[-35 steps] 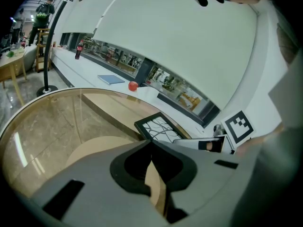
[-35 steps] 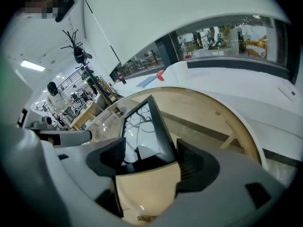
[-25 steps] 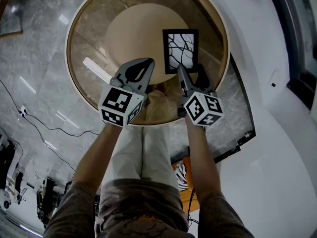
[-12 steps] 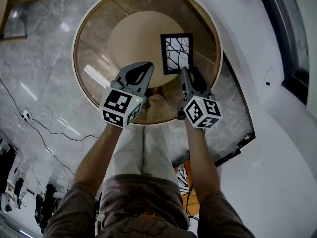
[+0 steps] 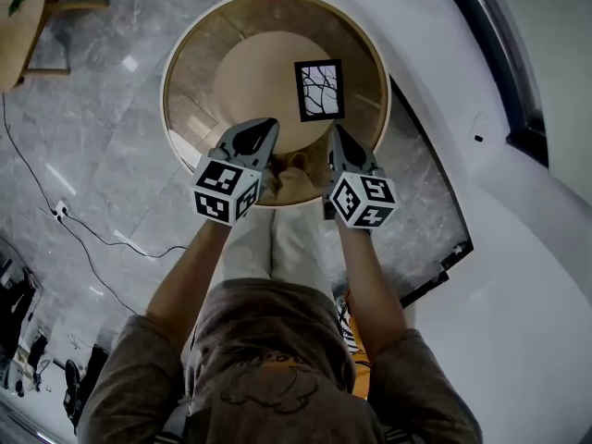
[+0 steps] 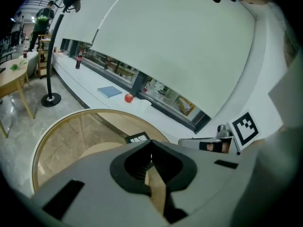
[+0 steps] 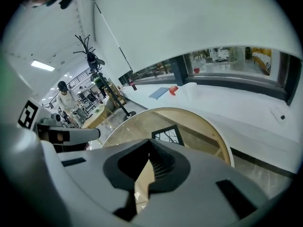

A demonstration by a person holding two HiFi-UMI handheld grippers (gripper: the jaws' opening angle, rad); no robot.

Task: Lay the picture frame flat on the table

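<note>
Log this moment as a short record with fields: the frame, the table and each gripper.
picture frame: lies flat on the table, on the far right part of the top; black border, branch pattern
table: round, pale rim
left gripper: jaws together, nothing between them; over the table's near edge
right gripper: jaws together, nothing between them; just short of the frame, not touching it
task state: frame already flat; neither gripper holds it

text: none legible | labels: none (too small or blurred)
</note>
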